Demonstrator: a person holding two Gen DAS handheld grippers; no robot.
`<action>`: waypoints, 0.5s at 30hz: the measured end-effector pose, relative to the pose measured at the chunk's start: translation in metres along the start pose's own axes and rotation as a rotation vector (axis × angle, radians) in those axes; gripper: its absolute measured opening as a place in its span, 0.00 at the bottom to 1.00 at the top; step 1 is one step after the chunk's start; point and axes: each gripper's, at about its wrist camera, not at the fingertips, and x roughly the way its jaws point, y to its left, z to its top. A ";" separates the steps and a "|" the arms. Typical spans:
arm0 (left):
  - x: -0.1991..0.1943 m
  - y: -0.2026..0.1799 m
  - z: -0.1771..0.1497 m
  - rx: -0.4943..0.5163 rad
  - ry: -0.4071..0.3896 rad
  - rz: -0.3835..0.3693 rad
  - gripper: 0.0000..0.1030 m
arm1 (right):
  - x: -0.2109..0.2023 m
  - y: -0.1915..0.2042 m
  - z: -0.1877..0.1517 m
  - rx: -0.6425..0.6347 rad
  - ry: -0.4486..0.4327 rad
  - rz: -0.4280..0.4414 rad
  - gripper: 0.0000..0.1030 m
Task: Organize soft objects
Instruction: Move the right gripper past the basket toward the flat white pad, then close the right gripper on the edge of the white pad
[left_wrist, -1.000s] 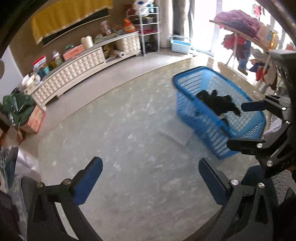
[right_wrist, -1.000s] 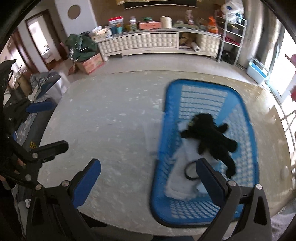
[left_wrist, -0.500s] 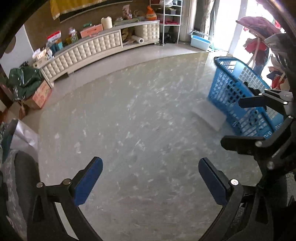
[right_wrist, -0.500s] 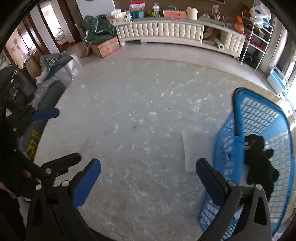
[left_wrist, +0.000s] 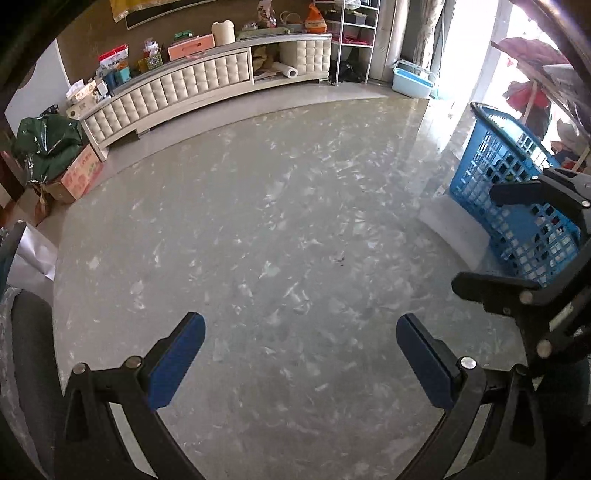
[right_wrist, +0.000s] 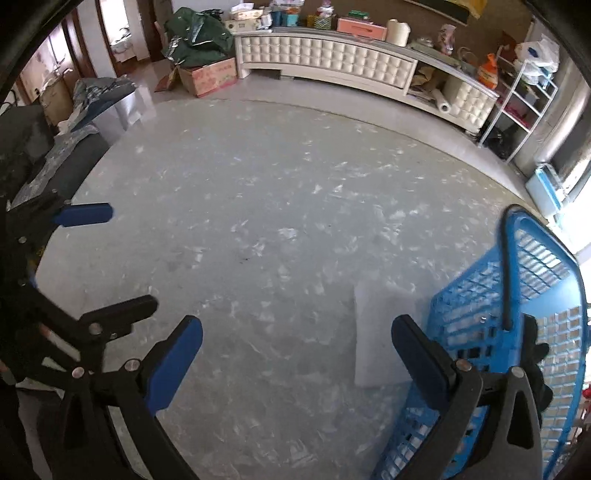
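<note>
Both tools empty w/ jaws spread wide: left gripper (left_wrist: 301, 354) over bare marble tabletop (left_wrist: 280, 229), right gripper (right_wrist: 297, 350) just beside the blue laundry basket (right_wrist: 517, 332). Black plush toy (right_wrist: 535, 354) sits inside basket, mostly hidden behind the right finger. No other soft item in view on the tabletop. Risk: basket rests near table's edge, partly on a white foam sheet (right_wrist: 380, 328); a careless swing of the right tool could nudge it off.
</note>
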 end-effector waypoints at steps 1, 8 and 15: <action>0.003 0.001 -0.001 0.001 0.003 0.006 1.00 | 0.000 -0.003 -0.002 0.001 0.009 0.011 1.00; 0.019 0.010 -0.006 -0.020 0.019 0.003 1.00 | 0.039 -0.006 -0.003 0.040 0.085 -0.049 1.00; 0.034 0.010 -0.009 -0.009 0.030 -0.002 1.00 | 0.068 -0.016 -0.001 0.092 0.110 -0.153 0.96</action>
